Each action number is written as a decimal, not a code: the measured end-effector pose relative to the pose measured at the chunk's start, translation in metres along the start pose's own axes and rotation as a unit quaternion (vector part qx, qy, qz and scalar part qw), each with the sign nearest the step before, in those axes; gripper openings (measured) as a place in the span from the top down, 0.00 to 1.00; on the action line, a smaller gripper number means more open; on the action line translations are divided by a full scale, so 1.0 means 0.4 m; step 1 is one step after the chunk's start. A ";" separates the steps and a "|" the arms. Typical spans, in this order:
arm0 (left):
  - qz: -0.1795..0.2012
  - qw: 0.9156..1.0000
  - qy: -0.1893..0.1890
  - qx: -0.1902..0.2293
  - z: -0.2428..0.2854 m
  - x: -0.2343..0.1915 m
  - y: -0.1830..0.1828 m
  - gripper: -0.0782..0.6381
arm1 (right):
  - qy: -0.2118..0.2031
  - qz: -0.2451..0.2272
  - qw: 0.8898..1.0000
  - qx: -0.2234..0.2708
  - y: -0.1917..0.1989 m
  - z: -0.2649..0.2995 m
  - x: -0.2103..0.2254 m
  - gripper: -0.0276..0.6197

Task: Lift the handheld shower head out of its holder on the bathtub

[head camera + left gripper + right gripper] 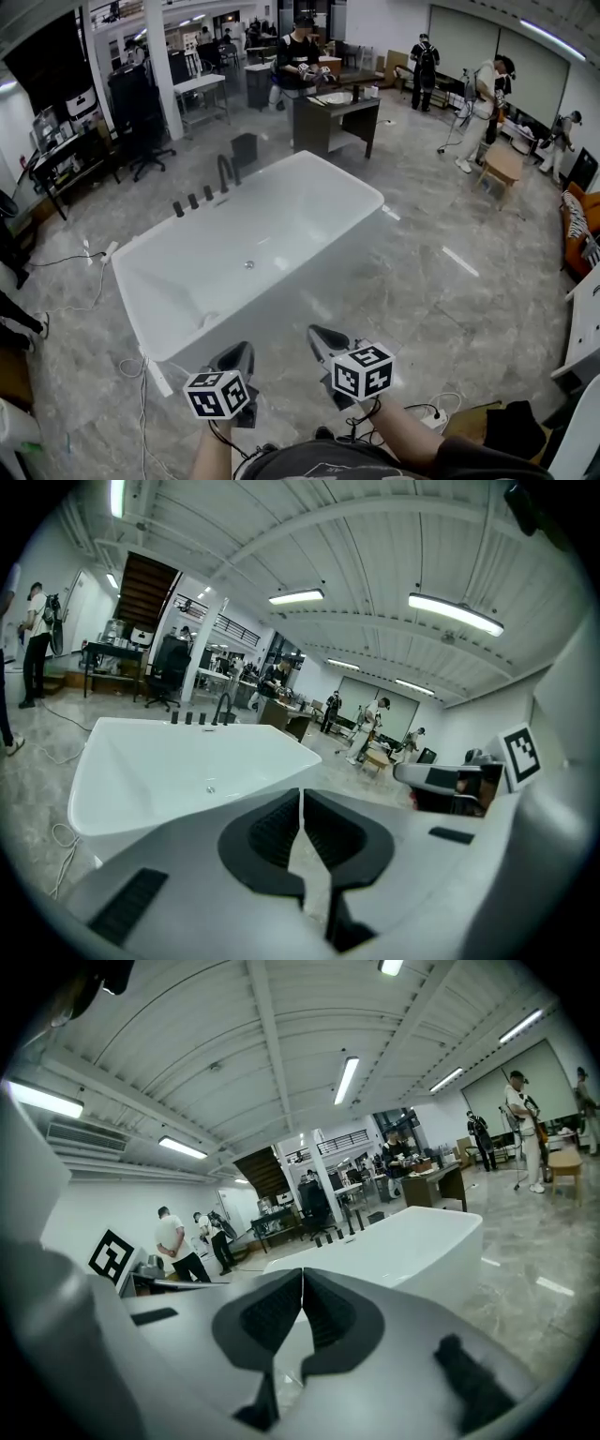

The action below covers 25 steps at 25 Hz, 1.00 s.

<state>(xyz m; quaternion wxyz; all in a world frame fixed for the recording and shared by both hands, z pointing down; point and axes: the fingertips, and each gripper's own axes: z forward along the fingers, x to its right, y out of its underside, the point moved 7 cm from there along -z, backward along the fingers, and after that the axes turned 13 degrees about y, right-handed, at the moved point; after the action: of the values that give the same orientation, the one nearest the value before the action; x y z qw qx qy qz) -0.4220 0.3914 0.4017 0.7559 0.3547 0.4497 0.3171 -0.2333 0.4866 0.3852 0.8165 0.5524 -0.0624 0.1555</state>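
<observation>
Plainly, both grippers hung at six o'clock in the head view, just short of the near end of the bathtub (281, 220) and touching nothing. The left gripper (236, 356) had its jaws pressed together. Its own view showed the dark ribbed pads meeting along a thin seam, with nothing caught between them. The right gripper (323, 337) was likewise closed on itself and empty, its marker cube sitting behind the jaws. Both pointed toward twelve o'clock, along the length of the tub.

The white tub stood alone on the grey marbled floor (441, 281), running from seven o'clock up toward one o'clock, with a small round drain (248, 264) in its bare bottom. On the rim at the tub's ten o'clock stood a tall curved black tap (225, 172), and beside it a row of short black posts (201, 197). The shower head (178, 208) was probably the end post of that row, upright in the rim and well apart from both grippers, though from there it was too small to be sure.

Beyond the tub, at twelve o'clock, a person (300, 56) stood behind a dark desk (342, 112). An office chair (145, 141) sat at ten o'clock, and a thin cable (70, 259) trailed over the floor at nine o'clock.
</observation>
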 end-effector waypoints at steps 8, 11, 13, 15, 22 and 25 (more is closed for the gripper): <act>0.008 0.999 -0.004 0.031 0.044 0.073 -0.022 0.85 | -0.007 0.005 1.000 0.014 -0.020 -0.030 0.101 0.91; -0.007 0.999 -0.011 0.032 0.058 0.075 -0.018 0.85 | -0.010 0.011 1.000 0.007 -0.012 -0.025 0.130 0.91; -0.012 0.999 -0.010 0.029 0.072 0.074 -0.015 0.85 | -0.009 0.017 1.000 -0.002 -0.004 -0.020 0.150 0.91; -0.011 1.000 -0.011 0.026 0.090 0.072 -0.012 0.85 | -0.007 0.022 1.000 -0.010 0.004 -0.013 0.171 0.91; -0.006 1.000 -0.007 0.028 0.182 -0.004 -0.057 0.85 | 0.048 0.017 0.999 0.005 -0.034 0.057 0.256 0.91; -0.018 0.999 0.000 0.035 0.224 -0.058 -0.084 0.85 | 0.054 0.015 0.998 0.000 -0.060 0.111 0.275 0.91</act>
<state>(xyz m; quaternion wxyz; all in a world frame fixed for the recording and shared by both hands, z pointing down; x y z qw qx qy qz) -0.3448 0.3321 0.4156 0.7486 0.3729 0.4666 0.2878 -0.1187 0.4578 0.4109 0.8161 0.5424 -0.0271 0.1975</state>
